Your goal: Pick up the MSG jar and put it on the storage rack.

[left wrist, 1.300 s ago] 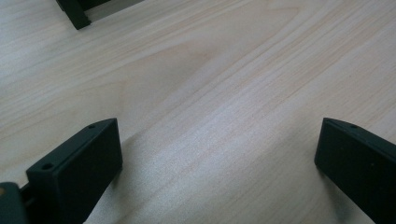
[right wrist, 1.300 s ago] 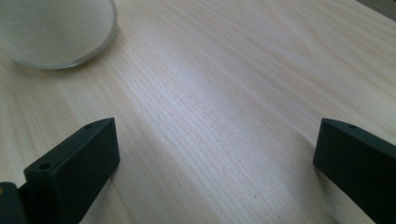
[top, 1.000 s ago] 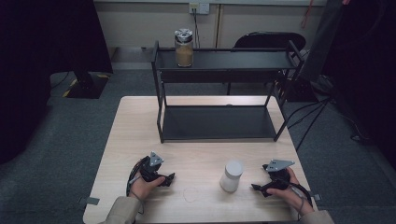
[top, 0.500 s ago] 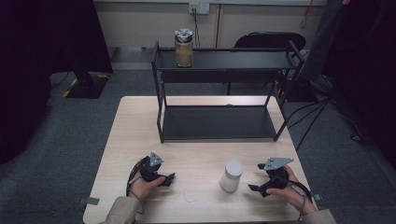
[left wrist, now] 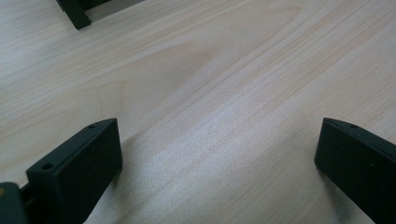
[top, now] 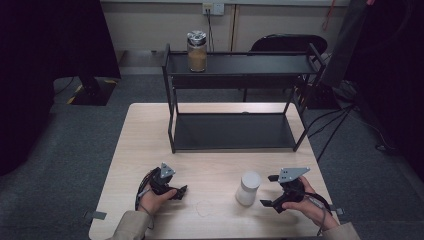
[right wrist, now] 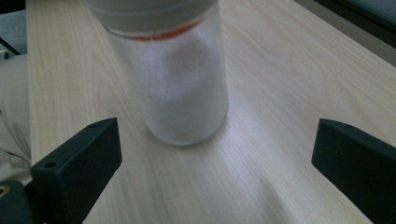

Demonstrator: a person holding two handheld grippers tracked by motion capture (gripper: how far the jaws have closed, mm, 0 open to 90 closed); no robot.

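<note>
— High view: where's the white jar (top: 248, 187)?
— Near right of the desk (top: 215, 165), beside the right tool (top: 272, 190), jaws spread. Left tool (top: 181, 191) gapes too, bare wood around it.

One camera looks down from above my surface (top: 220, 165); two ride close on my tongs, also facing it

A white jar (top: 248, 188) stood on the table (top: 220, 160) just beside the right gripper (top: 270, 190), whose jaws were spread. The left gripper (top: 180, 192) rested apart; a brown-filled jar (top: 196, 51) topped the black shelf (top: 240, 65).
</note>
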